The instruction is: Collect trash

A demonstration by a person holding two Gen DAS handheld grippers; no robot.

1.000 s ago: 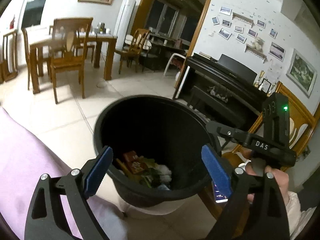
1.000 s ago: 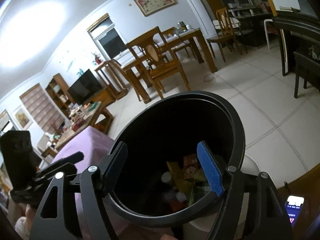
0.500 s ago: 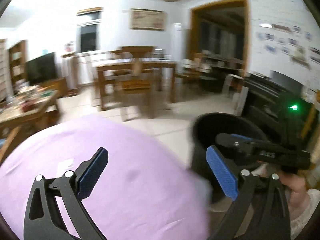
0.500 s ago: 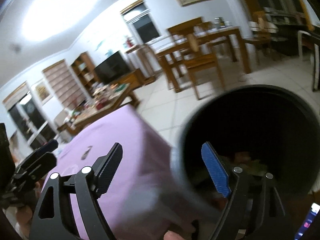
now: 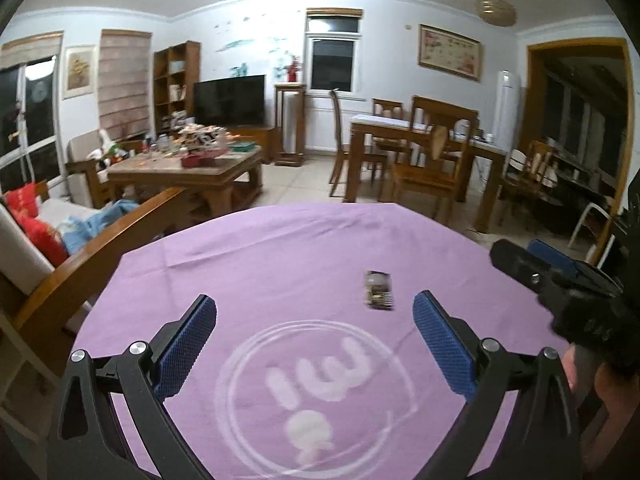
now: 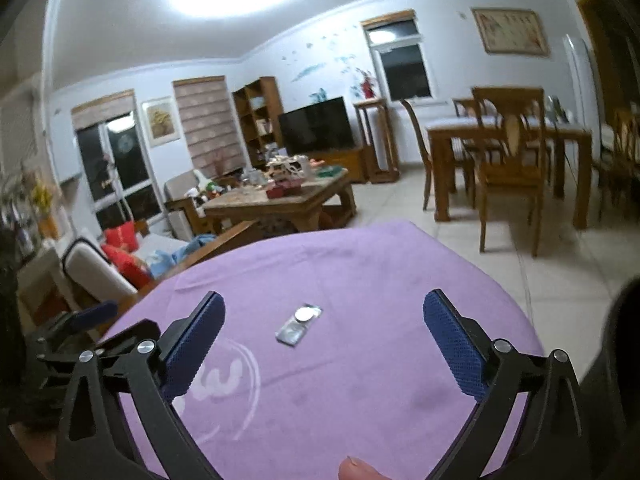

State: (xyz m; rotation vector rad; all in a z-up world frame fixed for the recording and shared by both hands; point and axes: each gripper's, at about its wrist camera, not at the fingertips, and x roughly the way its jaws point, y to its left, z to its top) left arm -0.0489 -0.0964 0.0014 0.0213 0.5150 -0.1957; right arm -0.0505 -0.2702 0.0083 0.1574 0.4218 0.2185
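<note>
This is a home, a living room joined with a dining area. A black television (image 5: 229, 98) stands by the far wall, beside a wooden bookshelf (image 5: 176, 80). A low wooden coffee table (image 5: 188, 168) is covered with many small things. A sofa with red cushions (image 5: 32, 220) is on the left. A dining table (image 5: 424, 140) with wooden chairs (image 5: 434, 160) stands on the tiled floor (image 6: 560, 272), under a framed picture (image 5: 449, 52).

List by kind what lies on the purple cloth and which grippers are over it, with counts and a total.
Small flat wrappers on the purple tablecloth: 1
Open grippers, the left gripper and the right gripper, both with nothing between the fingers: 2
Total: 3
</note>
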